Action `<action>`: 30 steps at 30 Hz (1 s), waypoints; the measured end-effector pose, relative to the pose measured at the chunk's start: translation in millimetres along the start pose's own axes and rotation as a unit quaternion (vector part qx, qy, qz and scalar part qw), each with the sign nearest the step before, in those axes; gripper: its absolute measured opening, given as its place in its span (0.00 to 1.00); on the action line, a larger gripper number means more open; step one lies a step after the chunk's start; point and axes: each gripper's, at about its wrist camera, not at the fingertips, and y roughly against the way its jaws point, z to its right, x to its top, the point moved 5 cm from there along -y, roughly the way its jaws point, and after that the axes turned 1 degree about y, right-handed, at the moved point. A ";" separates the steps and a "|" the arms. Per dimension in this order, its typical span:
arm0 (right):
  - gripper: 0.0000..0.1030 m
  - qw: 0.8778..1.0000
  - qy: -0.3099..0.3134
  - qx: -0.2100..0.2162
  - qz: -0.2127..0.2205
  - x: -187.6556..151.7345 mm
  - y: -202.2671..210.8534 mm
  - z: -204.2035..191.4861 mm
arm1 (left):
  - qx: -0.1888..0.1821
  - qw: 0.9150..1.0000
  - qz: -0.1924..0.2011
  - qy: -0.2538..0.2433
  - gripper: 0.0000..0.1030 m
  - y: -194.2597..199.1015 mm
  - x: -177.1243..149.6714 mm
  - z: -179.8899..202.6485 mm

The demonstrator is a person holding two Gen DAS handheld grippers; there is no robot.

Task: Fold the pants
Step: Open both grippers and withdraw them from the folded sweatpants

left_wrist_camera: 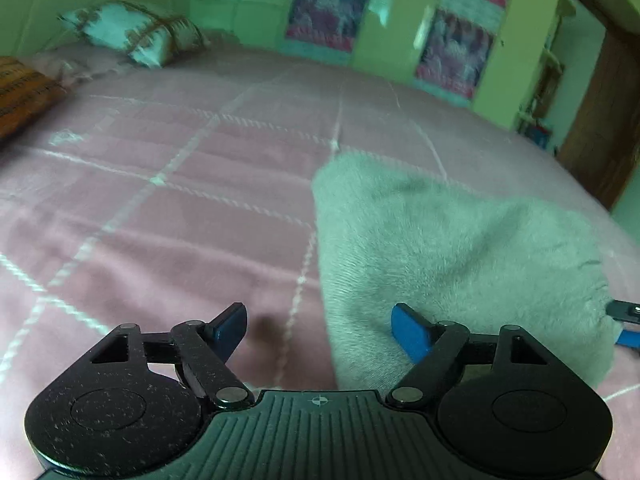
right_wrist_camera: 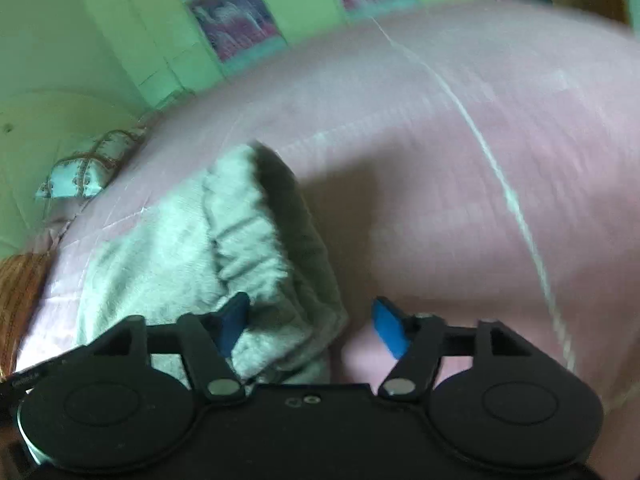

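The grey fleecy pants (left_wrist_camera: 452, 256) lie bunched on the pink bed cover, right of centre in the left wrist view. My left gripper (left_wrist_camera: 320, 330) is open just above the cover, its right finger over the pants' near edge, holding nothing. In the right wrist view the pants (right_wrist_camera: 244, 248) lie at centre left with the gathered waistband on top. My right gripper (right_wrist_camera: 312, 326) is open at the pants' near right corner, with the cloth edge between its spread fingers. Its tip (left_wrist_camera: 624, 320) shows at the right edge of the left wrist view.
The pink checked bed cover (left_wrist_camera: 180, 208) spreads left and beyond the pants. A white patterned pillow (left_wrist_camera: 132, 32) and an orange pillow (left_wrist_camera: 20, 92) lie at the far left. Green walls with posters (left_wrist_camera: 328, 8) stand behind; a brown door (left_wrist_camera: 604, 120) is at right.
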 end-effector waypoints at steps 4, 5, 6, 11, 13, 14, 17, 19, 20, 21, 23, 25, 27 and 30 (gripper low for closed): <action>0.64 0.997 0.040 0.010 0.061 -5.9 58.4 -7.2 | 0.005 0.999 0.045 -0.019 0.93 58.2 -14.3 -8.2; 0.72 0.996 0.056 0.012 0.066 -12.8 71.2 -9.7 | 0.018 0.998 0.050 -0.025 1.00 73.5 -21.8 -9.7; 0.80 0.994 0.076 0.011 0.072 -23.3 86.7 -14.3 | 0.027 0.998 0.056 -0.031 1.00 89.5 -30.3 -11.1; 0.94 0.979 0.164 0.004 0.118 -76.1 162.3 -39.6 | 0.031 0.998 0.048 -0.040 1.00 159.9 -75.8 -7.7; 0.94 0.974 0.182 0.006 0.135 -92.4 188.5 -50.8 | 0.040 0.997 0.053 -0.045 1.00 185.8 -91.6 -1.3; 0.94 0.973 0.191 0.003 0.131 -101.9 199.9 -55.4 | 0.036 0.997 0.057 -0.045 1.00 199.1 -99.4 2.8; 0.94 0.971 0.220 -0.027 0.093 -125.9 220.9 -66.2 | 0.076 0.990 0.071 -0.100 1.00 231.8 -125.2 19.9; 0.94 0.964 0.240 -0.052 0.103 -143.5 237.0 -65.4 | 0.077 0.987 0.083 -0.112 1.00 254.9 -139.2 29.0; 0.94 0.962 0.245 -0.065 0.105 -151.6 242.8 -63.5 | 0.072 0.988 0.085 -0.109 1.00 267.6 -146.1 32.9; 0.94 0.961 0.246 -0.071 0.104 -160.4 250.6 -62.1 | 0.068 0.988 0.088 -0.108 1.00 280.4 -151.9 37.0; 0.94 0.960 0.249 -0.067 0.107 -177.1 270.0 -63.3 | 0.062 0.987 0.098 -0.108 1.00 305.8 -164.8 44.0; 0.94 0.959 0.252 -0.066 0.113 -191.1 285.0 -65.0 | 0.047 0.989 0.104 -0.094 1.00 328.6 -175.7 48.1; 0.94 0.956 0.258 -0.065 0.124 -205.6 298.5 -67.6 | 0.039 0.990 0.111 -0.084 1.00 345.2 -184.5 50.4; 0.94 0.954 0.257 -0.067 0.140 -223.0 315.2 -65.9 | 0.037 0.987 0.131 -0.088 1.00 364.9 -193.4 53.3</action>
